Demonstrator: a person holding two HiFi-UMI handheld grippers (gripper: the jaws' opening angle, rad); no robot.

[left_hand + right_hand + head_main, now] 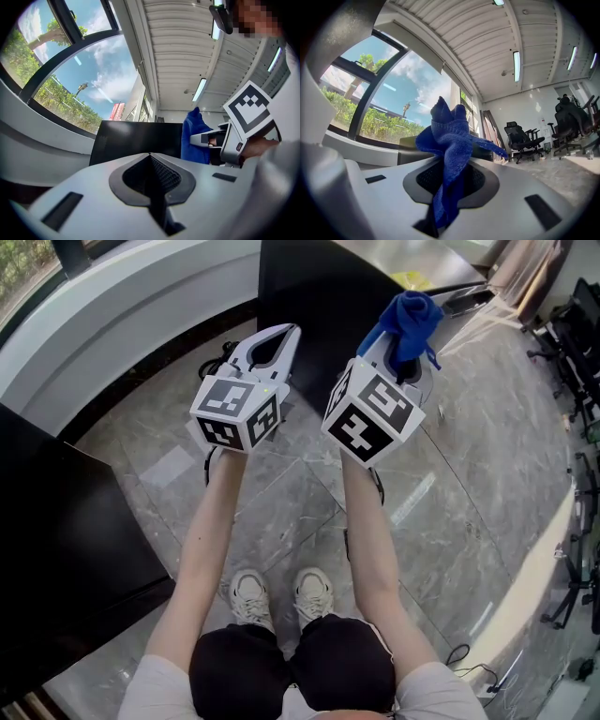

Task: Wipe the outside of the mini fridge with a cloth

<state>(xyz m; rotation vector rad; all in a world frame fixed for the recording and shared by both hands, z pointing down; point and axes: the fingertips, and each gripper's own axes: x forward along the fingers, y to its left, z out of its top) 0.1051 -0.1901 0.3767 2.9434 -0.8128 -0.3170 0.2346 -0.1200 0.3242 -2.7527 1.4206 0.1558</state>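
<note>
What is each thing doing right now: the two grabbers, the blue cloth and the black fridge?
Left gripper: fingers shut, nothing between them.
Right gripper: fingers shut on the blue cloth.
Blue cloth: bunched up, sticking out past the right gripper's fingers.
Mini fridge: ahead of both grippers, cloth not touching it.

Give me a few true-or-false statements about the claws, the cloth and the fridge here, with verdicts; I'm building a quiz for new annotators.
1. The right claw is shut on a blue cloth. True.
2. The left claw holds a sponge. False: it is shut with nothing in it.
3. The fridge is white. False: it is black.
4. The person stands on a grey, stone-look floor. True.
5. The cloth lies on the floor. False: it sticks up out of the right claw.
</note>
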